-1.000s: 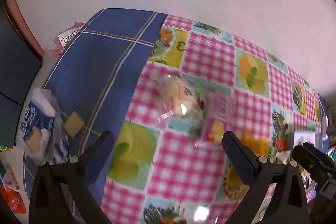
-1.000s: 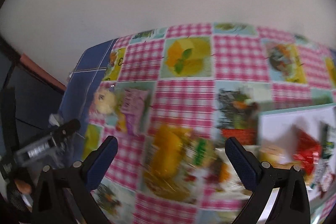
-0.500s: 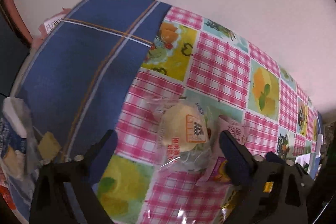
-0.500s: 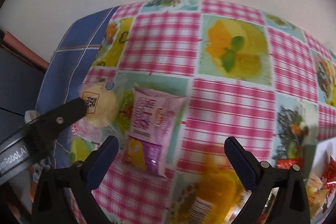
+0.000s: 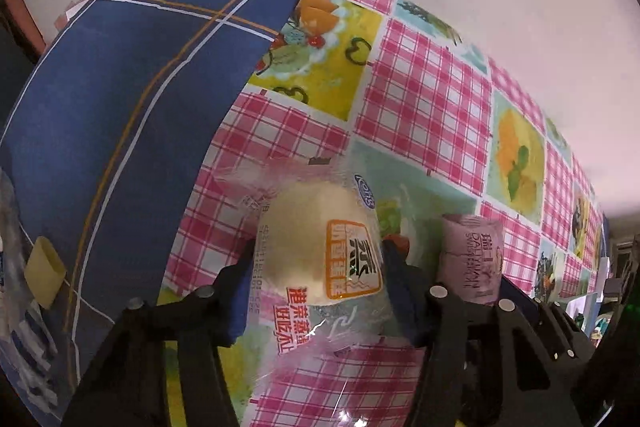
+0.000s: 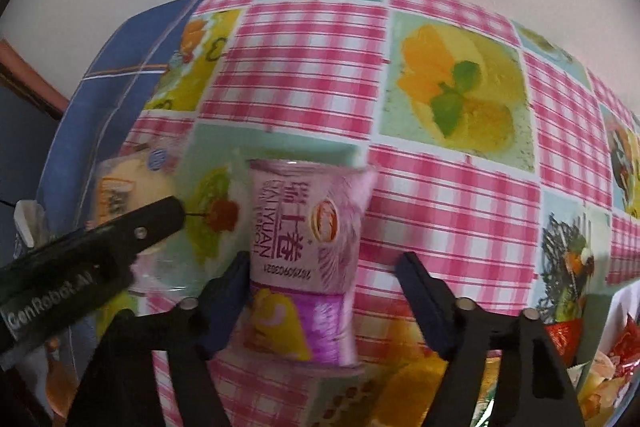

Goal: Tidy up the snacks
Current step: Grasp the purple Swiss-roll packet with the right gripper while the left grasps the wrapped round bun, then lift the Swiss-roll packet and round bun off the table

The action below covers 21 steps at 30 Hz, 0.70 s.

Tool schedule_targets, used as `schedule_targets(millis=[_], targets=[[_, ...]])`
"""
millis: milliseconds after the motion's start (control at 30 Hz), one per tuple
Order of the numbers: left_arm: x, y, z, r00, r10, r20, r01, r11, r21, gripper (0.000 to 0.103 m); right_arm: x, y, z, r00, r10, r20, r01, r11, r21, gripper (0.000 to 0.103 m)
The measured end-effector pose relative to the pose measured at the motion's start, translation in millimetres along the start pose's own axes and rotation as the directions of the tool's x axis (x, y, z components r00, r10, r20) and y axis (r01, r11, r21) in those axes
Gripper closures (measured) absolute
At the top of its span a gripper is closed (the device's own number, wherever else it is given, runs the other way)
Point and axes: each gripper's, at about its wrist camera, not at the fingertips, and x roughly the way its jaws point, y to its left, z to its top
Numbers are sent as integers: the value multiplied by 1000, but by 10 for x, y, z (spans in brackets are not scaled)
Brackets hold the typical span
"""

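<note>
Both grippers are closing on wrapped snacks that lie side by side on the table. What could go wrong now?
1. The left gripper is closing around the soft bun in a clear wrapper; a hard squeeze may flatten it, or the slick film may slip.
2. The right gripper is closing on the pink snack packet, but its right finger stands apart from the packet, so the packet may slide or twist.
3. Both grippers work very near each other and could collide.
</note>
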Motion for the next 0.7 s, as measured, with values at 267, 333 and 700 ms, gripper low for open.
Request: schedule_targets(millis=[267,333,700], targets=[[-80,81,-104,1000,20,6,-20,1000,-13,50,-101,-210,-33,1000,4,3,-4,1000,3,60],[-124,79,-140,1000,23,9,-23,1000,-17,50,-184,-263,-28,1000,6,8,-6,1000,0,60],[-752,-215,-379,997,55,60,-56,998,11,50,-1068,-388,-126,993,-40,113,46,998,-50,60]])
